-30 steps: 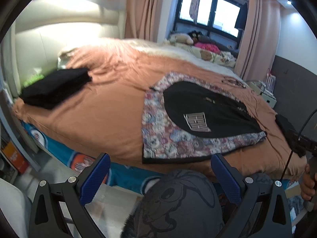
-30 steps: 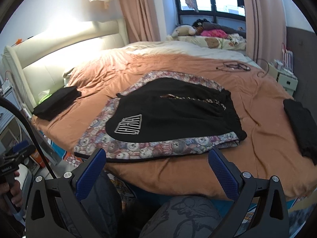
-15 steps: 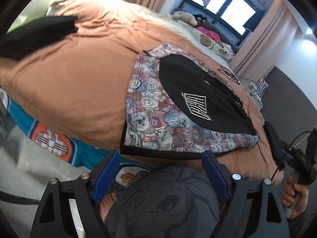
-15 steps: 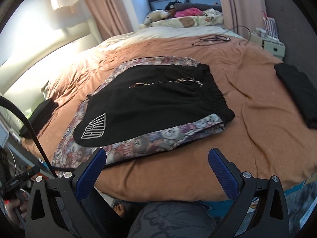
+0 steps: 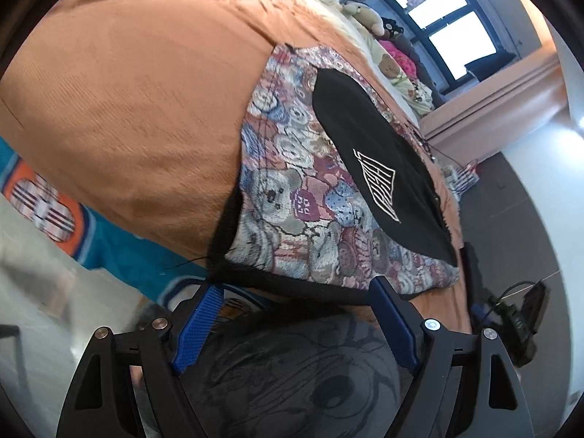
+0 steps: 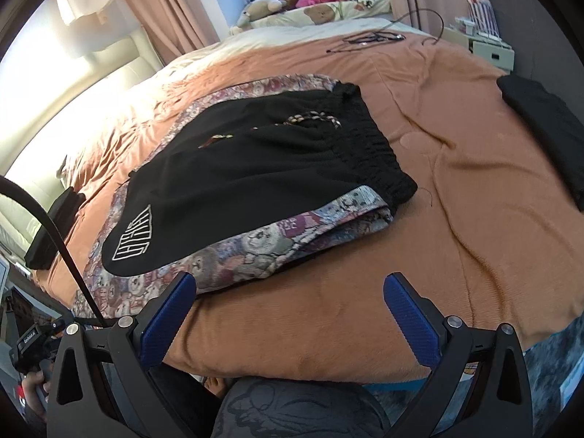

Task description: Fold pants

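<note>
The left gripper [image 5: 295, 310] had its blue-padded jaws standing apart after having just been closing a little, with nothing between them but the person's grey printed clothing [image 5: 292, 376] below. Its fingertips hovered just short of the pants' [image 5: 292, 197] black hem at the near edge of the bed [image 5: 127, 109], not touching the cloth. The right gripper [image 6: 292, 303] also had its jaws spread wide and empty, hanging over the bed's near edge just beside the pants' patterned lower side; its left fingertip [image 6: 171, 303] overlapped that side in the view, though contact could not be told.

The pants lay flat on the bed's orange cover, near its front edge. They showed teddy-bear patterned fabric around a black panel bearing a white logo [image 6: 133, 237]. The black elastic waistband [image 6: 368, 149] lay toward the right end of the pants as seen from the right wrist, with a braided drawstring [image 6: 314, 118] on the black cloth.

Farther out on the bed, a black folded garment [image 6: 547, 124] lay well apart from the pants on the right side, and another dark folded garment [image 6: 51, 230] lay on the opposite side, near the pale padded headboard [image 6: 73, 73]. Black cables [image 6: 368, 38] rested on the cover beyond the pants. Stuffed toys [image 6: 262, 9] and bright bedding sat at the far side of the bed, below the window [image 5: 449, 33] and beside pinkish curtains [image 6: 175, 11]. In the right wrist view, a hand [image 6: 36, 390] gripping the other device's handle showed at the lower left.
</note>
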Tool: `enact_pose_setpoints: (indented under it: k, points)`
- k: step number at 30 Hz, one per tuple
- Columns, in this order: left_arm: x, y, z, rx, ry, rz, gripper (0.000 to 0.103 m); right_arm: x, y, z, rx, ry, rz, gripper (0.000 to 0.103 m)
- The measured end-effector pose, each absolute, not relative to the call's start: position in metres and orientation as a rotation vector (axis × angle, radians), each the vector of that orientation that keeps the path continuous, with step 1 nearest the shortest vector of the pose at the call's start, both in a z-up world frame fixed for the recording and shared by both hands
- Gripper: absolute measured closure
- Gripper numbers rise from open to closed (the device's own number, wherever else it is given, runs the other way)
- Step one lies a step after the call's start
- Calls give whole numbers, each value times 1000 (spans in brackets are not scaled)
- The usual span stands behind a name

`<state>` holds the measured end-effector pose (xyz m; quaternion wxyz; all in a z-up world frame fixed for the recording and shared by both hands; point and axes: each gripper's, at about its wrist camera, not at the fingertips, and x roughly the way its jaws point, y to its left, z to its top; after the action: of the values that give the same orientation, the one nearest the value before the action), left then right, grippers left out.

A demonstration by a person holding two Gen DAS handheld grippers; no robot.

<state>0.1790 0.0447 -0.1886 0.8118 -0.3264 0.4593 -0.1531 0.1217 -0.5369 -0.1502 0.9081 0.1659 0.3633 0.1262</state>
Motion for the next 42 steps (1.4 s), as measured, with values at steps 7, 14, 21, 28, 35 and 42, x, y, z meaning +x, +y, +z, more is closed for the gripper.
enact_pose_setpoints:
  k: [7,14,21,28,35,42]
  points:
    - [182,51,-185,-743,966,-291,56,135,-537,-155,356,771,264,6]
    - [181,57,-166,-736,901,-301,57,129,-547,-143,364,766,262,9]
    - [186,57,-163,-730,886,-257,58,115,-572,-107,381,745,276,9]
    - [175,55,-148,-718,863,-221,96,106,-595,-111,421,751,289,9]
    - [174,44,-111,-673,802,-213,97,137,-617,-137,593,805,330,9]
    - [176,38,-82,-653,741,-212,97,184,-629,-163,714,887,332,24]
